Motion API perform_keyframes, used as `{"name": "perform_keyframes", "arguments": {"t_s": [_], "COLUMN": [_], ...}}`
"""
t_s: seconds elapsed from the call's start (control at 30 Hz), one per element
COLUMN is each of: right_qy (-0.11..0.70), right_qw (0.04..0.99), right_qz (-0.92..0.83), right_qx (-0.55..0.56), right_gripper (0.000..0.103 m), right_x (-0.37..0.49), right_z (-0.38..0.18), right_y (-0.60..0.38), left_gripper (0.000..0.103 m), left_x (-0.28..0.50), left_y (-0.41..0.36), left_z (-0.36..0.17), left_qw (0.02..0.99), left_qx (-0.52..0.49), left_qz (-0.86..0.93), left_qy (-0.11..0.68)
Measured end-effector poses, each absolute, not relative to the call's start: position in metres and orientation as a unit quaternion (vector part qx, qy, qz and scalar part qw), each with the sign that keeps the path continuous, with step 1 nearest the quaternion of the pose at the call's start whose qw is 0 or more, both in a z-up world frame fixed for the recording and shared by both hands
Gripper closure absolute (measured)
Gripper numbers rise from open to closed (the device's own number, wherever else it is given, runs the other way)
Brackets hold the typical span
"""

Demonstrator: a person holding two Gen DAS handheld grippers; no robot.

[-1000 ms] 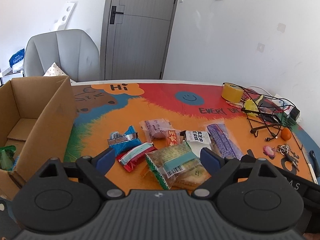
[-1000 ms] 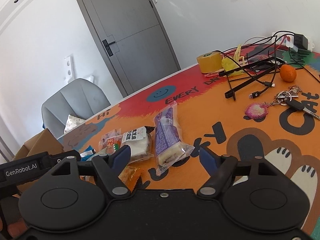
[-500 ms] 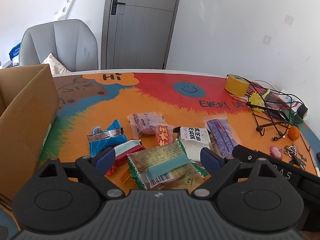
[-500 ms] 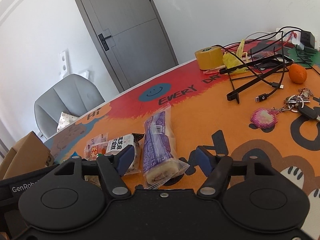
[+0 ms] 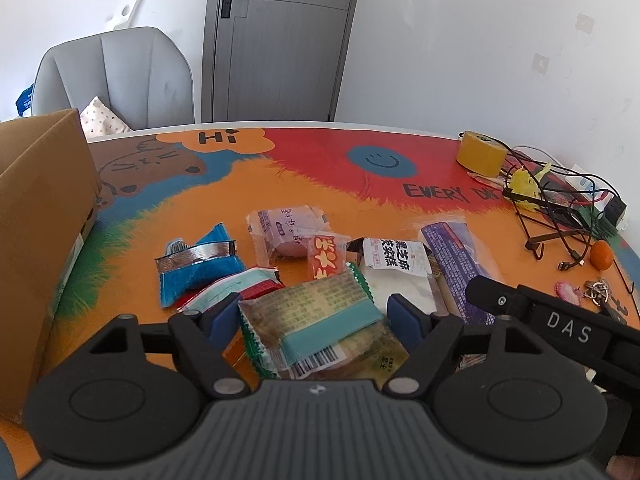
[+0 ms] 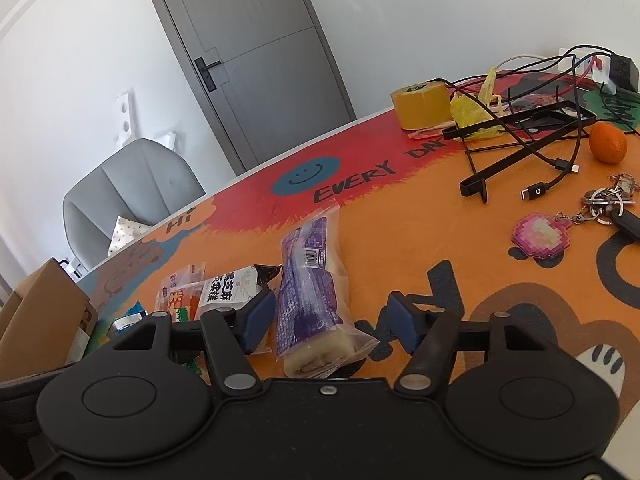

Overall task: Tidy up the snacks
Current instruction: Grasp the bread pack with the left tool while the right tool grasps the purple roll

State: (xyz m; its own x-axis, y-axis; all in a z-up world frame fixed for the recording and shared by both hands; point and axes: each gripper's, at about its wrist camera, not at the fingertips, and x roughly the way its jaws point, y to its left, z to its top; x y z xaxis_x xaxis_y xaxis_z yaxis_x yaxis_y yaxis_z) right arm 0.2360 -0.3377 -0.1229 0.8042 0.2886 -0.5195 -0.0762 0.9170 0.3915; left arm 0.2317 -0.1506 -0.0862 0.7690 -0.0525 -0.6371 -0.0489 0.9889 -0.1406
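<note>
Snacks lie in a loose heap on the colourful table mat, beside the cardboard box at its left edge. Our left gripper is closing around the green-edged packet, its pads seemingly just short of touching. Our right gripper is closing around the purple cake packet, clear of its right pad.

My grippers are matt black plastic. Before me lie glossy, crinkled plastic snack wrappers, a matt brown cardboard box and metal keys.
</note>
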Motion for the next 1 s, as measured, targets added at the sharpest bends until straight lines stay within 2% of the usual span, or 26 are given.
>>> {"name": "perform_keyframes", "arguments": {"t_s": [0.03,0.07,0.4,0.47,0.63,0.73,1.0], "right_qy": [0.298,0.297,0.313,0.312,0.312,0.309,0.285], "right_qw": [0.933,0.933,0.940,0.942,0.939,0.937,0.937], "right_qz": [0.099,0.100,0.080,0.073,0.077,0.076,0.083], "right_qx": [0.176,0.174,0.108,0.100,0.123,0.145,0.182], "right_gripper": [0.040,0.040,0.040,0.049,0.057,0.067,0.074], "right_x": [0.237,0.237,0.240,0.236,0.225,0.217,0.197], "right_z": [-0.123,-0.122,-0.125,-0.125,-0.124,-0.124,-0.115], "right_y": [-0.336,-0.335,-0.311,-0.310,-0.317,-0.320,-0.326], "left_gripper": [0.035,0.036,0.041,0.041,0.041,0.041,0.041], "left_x": [0.231,0.230,0.218,0.214,0.204,0.199,0.182], "left_y": [-0.149,-0.148,-0.125,-0.122,-0.114,-0.111,-0.101], "left_z": [-0.085,-0.084,-0.073,-0.070,-0.068,-0.067,-0.057], "left_qw": [0.938,0.939,0.942,0.943,0.945,0.944,0.948], "left_qx": [-0.076,-0.076,-0.097,-0.099,-0.106,-0.114,-0.124], "left_qz": [-0.003,-0.005,0.008,0.009,0.011,0.010,0.009], "left_qy": [0.338,0.336,0.321,0.317,0.309,0.308,0.292]}}
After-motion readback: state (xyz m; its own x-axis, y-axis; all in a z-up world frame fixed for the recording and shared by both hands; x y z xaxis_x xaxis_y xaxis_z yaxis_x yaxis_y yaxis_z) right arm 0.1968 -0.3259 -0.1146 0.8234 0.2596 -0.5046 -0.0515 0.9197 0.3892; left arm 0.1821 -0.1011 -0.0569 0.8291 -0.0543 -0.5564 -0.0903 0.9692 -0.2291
